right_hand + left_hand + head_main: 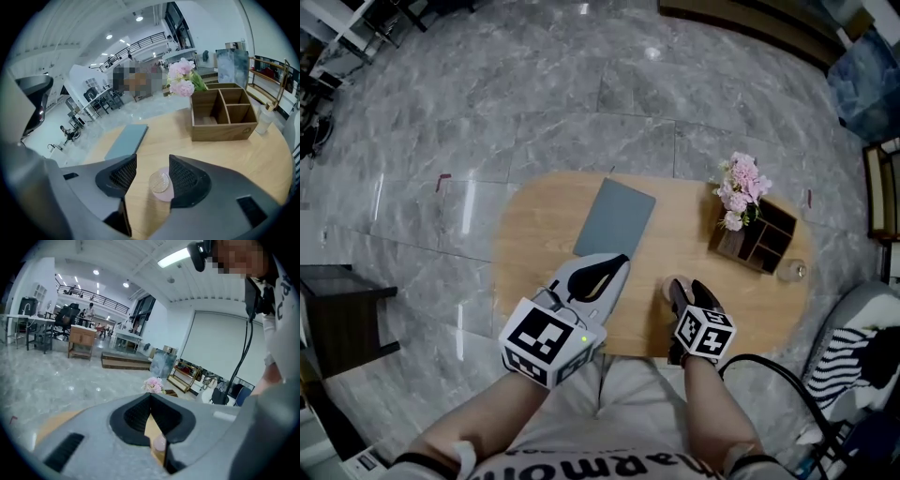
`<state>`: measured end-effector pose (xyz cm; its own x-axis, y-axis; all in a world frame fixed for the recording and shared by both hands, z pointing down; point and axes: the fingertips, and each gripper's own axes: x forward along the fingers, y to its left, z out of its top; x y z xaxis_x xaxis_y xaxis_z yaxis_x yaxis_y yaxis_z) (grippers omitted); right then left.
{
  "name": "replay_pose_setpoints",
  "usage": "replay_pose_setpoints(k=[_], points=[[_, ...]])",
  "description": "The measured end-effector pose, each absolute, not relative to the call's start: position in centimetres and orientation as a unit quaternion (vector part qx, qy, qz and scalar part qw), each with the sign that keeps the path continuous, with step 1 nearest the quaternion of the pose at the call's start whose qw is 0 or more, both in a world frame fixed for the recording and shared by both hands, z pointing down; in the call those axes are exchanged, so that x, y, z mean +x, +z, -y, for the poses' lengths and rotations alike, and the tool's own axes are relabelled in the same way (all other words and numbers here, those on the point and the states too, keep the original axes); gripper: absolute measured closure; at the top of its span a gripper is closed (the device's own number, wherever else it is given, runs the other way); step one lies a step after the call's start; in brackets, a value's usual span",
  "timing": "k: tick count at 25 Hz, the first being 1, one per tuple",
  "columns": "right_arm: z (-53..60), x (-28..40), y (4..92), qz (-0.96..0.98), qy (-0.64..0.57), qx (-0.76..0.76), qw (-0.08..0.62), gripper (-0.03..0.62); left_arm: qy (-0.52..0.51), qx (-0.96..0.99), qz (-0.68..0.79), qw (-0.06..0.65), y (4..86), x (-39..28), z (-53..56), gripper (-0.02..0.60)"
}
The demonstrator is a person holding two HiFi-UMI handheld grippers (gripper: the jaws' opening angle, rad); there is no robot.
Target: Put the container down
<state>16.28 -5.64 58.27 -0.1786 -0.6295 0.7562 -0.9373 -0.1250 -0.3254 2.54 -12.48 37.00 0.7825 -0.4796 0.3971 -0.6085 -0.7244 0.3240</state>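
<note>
A small pink container (159,182) with a clear round lid stands on the wooden table (534,225) near its front edge. My right gripper (152,171) is open around it: the container sits close beside the right-hand pad (185,176), and a gap shows on the left-hand side. In the head view the container (668,281) peeks out at the tips of the right gripper (682,289). My left gripper (623,258) hovers over the table's front left, its jaws meeting at the tips with nothing in them. In the left gripper view the container (160,443) shows past the left gripper (151,397).
A grey-blue flat pad (616,218) lies at the table's middle back. A wooden organizer (759,239) with pink flowers (741,187) stands at the back right, with a small clear glass (792,272) beside it. A chair with striped fabric (853,356) is to the right.
</note>
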Motion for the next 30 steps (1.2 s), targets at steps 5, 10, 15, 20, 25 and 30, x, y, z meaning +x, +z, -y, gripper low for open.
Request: replay_pose_setpoints(k=[5,10,15,20,25,30], points=[[5.5,17.2,55.3,0.636,0.446,0.606,0.171,0.408,0.106,0.917,0.326,0.205,32.3,2.1,12.8,0.566],[4.5,16.5,53.5,0.617,0.534,0.560,0.144,0.443,0.071,0.916,0.343,0.195,28.1,2.1,12.8,0.566],[6.0,16.9,48.4,0.621,0.558,0.540,0.103,0.503,0.034,0.926,0.327,0.187,23.2,3.3,12.7,0.566],[10.0,17.2,38.6,0.661,0.509,0.551,-0.002,0.516,0.011,0.932,0.323,0.164,18.8,2.4,11.3,0.566],[11.9,15.3,23.6,0.726,0.402,0.537,-0.150,0.557,-0.030,0.945,0.305,0.118,13.2,0.8,9.9,0.566],[8.8,11.5,13.0,0.774,0.279,0.552,-0.133,0.562,-0.063,0.950,0.294,0.081,8.5,-3.0,7.5,0.566]])
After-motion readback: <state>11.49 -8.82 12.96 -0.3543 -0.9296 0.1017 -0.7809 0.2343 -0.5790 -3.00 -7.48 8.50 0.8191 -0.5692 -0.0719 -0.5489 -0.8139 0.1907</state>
